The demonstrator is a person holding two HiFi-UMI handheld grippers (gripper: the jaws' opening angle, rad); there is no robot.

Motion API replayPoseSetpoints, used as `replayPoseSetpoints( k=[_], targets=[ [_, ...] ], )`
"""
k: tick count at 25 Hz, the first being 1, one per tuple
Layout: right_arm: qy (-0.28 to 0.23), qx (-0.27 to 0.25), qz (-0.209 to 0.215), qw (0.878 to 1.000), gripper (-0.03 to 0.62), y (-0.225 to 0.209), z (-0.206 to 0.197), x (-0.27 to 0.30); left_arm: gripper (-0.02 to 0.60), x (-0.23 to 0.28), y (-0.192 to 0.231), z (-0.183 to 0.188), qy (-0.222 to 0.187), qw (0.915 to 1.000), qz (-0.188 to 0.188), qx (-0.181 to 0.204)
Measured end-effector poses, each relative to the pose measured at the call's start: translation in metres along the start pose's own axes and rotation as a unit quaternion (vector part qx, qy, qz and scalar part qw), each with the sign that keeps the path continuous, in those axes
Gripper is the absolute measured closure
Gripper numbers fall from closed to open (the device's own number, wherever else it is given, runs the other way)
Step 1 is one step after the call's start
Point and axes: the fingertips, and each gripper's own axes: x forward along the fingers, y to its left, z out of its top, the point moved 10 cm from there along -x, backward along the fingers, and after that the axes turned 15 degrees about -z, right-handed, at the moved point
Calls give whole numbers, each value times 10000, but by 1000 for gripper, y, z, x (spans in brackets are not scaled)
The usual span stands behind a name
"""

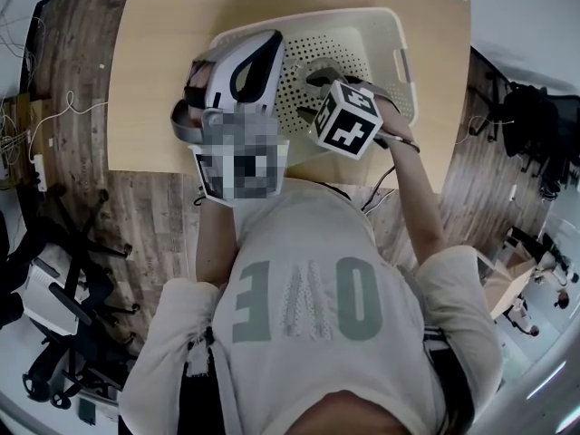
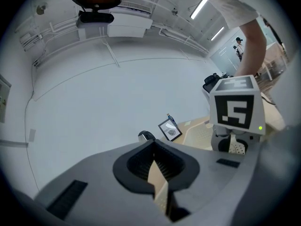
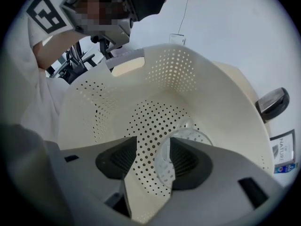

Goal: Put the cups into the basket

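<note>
A clear plastic cup (image 3: 176,142) lies on its side on the perforated floor of the cream basket (image 3: 188,74). My right gripper (image 3: 149,157) reaches down into the basket, open; the cup rests beside its right jaw and the left jaw stands well apart from it. From the head view the basket (image 1: 381,34) sits on the wooden table, the right gripper (image 1: 317,93) is over its middle and the left gripper (image 1: 237,72) hovers at its left rim. The left gripper (image 2: 154,157) looks shut with nothing in it, pointing across the table edge.
The light wooden table (image 1: 172,53) carries the basket at its near edge. A small printed card (image 2: 169,129) and a dark round object (image 2: 146,136) lie beyond the basket. Black office chairs (image 1: 72,288) stand on the floor to the left.
</note>
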Motion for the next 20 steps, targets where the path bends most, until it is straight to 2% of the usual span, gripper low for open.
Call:
replayPoseSetpoints(
  k=[5,8,11,13,14,16,18,20],
  targets=[
    [-344,327,-139,9988,379,-3,0,-25,572,-1,1,7,-33,10000,-9,91],
    [-1025,896,-185,9905,386,-11,-2,-49,572,2,0,14,-95,9998,-26,165],
    [-1742,1536,-356,9720,436,-20,-6,-73,572,4,-2,20,-143,9996,-58,220],
    [-2089,1651,-800,9606,547,-26,-10,-85,572,6,-3,25,-144,9996,-38,244],
    [-2250,1656,-1047,9545,579,-27,-12,-91,572,6,-2,28,-152,9996,-16,239],
    [-2568,1738,-1437,9398,595,-30,-15,-101,572,6,1,34,-211,9996,41,200],
    [-2956,2004,-1729,9179,595,-31,-15,-115,572,4,6,40,-310,9994,109,142],
    [-3429,2332,-1982,8881,595,-32,-12,-133,572,1,11,47,-402,9990,173,93]
  ],
)
